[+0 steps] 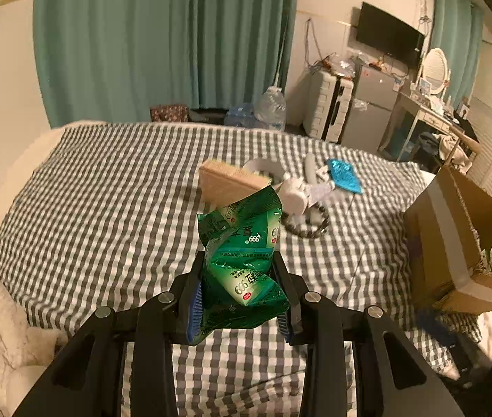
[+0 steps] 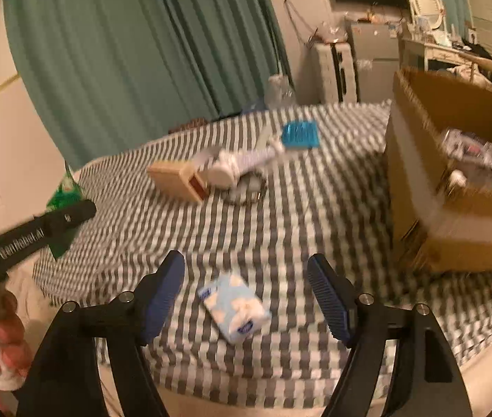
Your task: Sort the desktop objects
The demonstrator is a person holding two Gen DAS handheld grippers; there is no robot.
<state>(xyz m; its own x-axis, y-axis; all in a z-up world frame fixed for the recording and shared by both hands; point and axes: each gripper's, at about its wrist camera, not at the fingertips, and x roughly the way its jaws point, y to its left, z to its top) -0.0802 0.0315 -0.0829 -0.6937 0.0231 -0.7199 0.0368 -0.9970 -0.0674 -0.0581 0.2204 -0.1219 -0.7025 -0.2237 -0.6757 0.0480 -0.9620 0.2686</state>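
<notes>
Sorting is mid-way: the left gripper (image 1: 242, 274) has its fingers pinching a crumpled green sachet pack (image 1: 242, 253), raised clear of the checked bed (image 1: 107, 191). The right gripper (image 2: 246, 295) has its fingers spread, with nothing between the pads; a pale blue tissue packet (image 2: 234, 307) lies on the bed just beyond them, untouched. In the right wrist view the cardboard box (image 2: 454, 229) sits at about two o'clock, already holding several items. At twelve o'clock from the tissue packet lies a cluster: a wooden box (image 2: 173, 180), a white handheld fan (image 2: 225, 170), a blue foil packet (image 2: 300, 133) and a dark beaded ring (image 1: 306, 224).

The step in hand looks like carrying the green pack to the box while the right side lines up on the tissues. Next, the left gripper probably needs to swing toward three o'clock, over the box's rim, before letting go; the right should drop so that its fingers straddle the tissue packet's narrow sides, then close gently, since it is soft.
</notes>
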